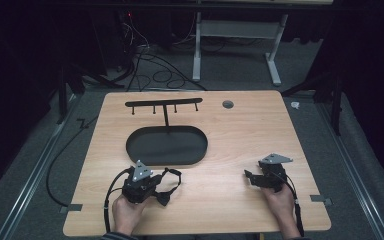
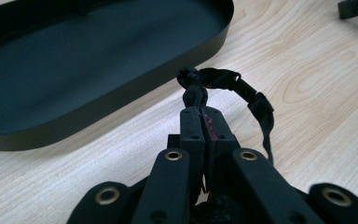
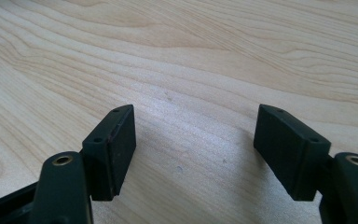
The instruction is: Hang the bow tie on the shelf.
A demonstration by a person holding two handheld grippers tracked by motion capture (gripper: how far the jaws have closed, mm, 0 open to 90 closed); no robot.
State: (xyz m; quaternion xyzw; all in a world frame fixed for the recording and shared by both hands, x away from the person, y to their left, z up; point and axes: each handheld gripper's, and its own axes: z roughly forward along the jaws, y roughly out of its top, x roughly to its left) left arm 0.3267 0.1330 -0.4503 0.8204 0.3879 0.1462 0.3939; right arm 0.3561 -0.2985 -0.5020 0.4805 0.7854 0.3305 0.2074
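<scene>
A black strap (image 2: 242,88) with a buckle loops out from the tips of my left gripper (image 2: 204,112), whose jaws are pressed together on one end of it. In the high view the left gripper (image 1: 158,186) sits near the table's front left, and the strap (image 1: 174,176) curls to its right, just below the tray. My right gripper (image 1: 249,177) rests at the front right, pointing left. Its jaws (image 3: 193,140) stand wide apart over bare wood, with nothing between them.
A black oval tray (image 1: 145,150) lies mid-table, its rim close to the left gripper (image 2: 121,95). Behind it stands a thin black rack (image 1: 163,103) with several small hooks. A round grommet (image 1: 228,104) sits near the far edge. Cables lie on the floor beyond.
</scene>
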